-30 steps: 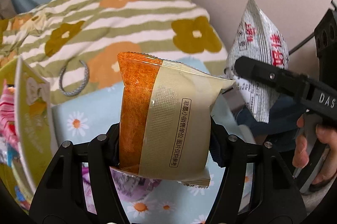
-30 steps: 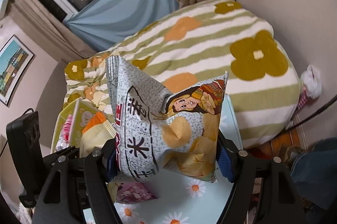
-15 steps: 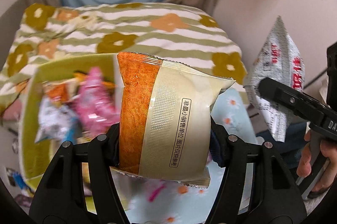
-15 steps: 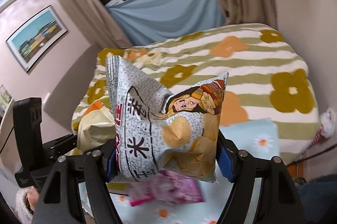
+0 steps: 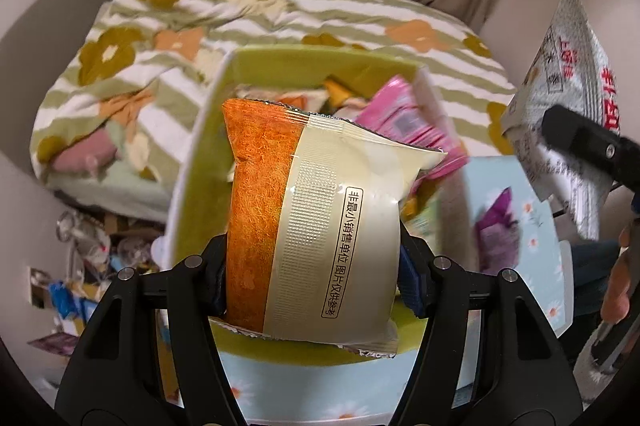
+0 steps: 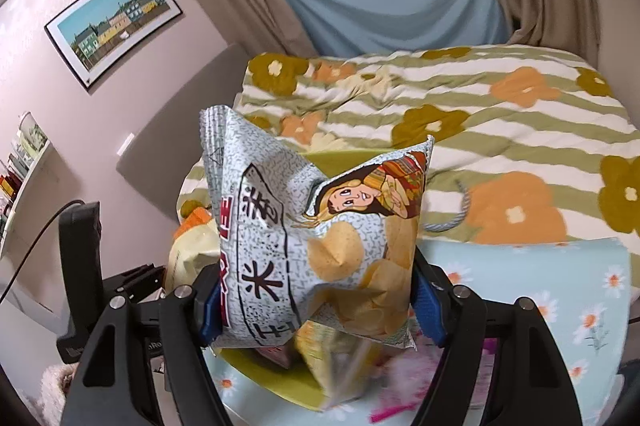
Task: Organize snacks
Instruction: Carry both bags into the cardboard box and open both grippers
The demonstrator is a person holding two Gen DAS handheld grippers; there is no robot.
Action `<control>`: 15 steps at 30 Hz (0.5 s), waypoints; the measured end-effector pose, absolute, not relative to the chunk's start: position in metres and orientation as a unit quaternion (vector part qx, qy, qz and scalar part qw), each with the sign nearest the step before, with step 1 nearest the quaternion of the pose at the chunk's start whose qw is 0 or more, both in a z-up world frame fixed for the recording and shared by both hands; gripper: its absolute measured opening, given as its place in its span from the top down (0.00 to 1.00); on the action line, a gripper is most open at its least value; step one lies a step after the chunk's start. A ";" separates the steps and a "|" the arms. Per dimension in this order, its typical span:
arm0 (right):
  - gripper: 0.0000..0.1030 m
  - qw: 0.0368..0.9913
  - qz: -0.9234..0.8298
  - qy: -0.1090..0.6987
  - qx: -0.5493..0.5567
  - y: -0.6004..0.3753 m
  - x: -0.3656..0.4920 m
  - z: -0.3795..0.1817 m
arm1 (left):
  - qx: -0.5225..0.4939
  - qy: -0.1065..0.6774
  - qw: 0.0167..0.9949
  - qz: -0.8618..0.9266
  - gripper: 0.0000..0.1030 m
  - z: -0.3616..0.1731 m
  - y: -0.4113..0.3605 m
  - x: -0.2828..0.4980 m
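- Behind everything, the quilt [image 5: 280, 22] is spreading wide, soft cotton in green-and-white stripes with orange and olive flowers, its rumpled edge falling away at the left of the left wrist view.
- In front of it, the daisy-print cloth [image 6: 532, 278] is lying flat and pale blue, its bare stretch running open on the right side in the right wrist view.
- On that cloth the green box [image 5: 192, 194] is sitting open-topped, thin stiff walls with a white rim, and it is already packed with wrappers, a glossy pink packet [image 5: 404, 114] poking above its far corner.
- A purple packet [image 5: 496, 222] is lying loose on the cloth just beside the box's right wall.
- The left gripper [image 5: 312, 262] is clamping the cream-and-orange packet [image 5: 320, 226] upright, jaws pressing both sides; the puffy plastic pillow with its crimped top is hanging right over the box opening, and I cannot tell whether it is touching anything inside.
- The right gripper [image 6: 316, 302] is squeezing the chip bag [image 6: 316, 234], a crinkled grey speckled foil pouch printed with a cartoon face and chips, held above the box's near rim.
- Below that bag a blurred yellow packet [image 6: 332, 366] is showing over the box edge.
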State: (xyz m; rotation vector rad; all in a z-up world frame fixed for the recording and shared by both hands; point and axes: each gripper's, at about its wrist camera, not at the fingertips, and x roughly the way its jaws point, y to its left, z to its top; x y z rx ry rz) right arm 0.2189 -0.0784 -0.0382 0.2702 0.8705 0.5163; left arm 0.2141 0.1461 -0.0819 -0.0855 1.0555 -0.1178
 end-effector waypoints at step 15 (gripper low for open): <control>0.31 0.858 0.206 0.452 0.127 -0.022 0.224 -0.075 | -0.027 0.492 0.865 -0.095 0.00 -0.110 0.184 0.207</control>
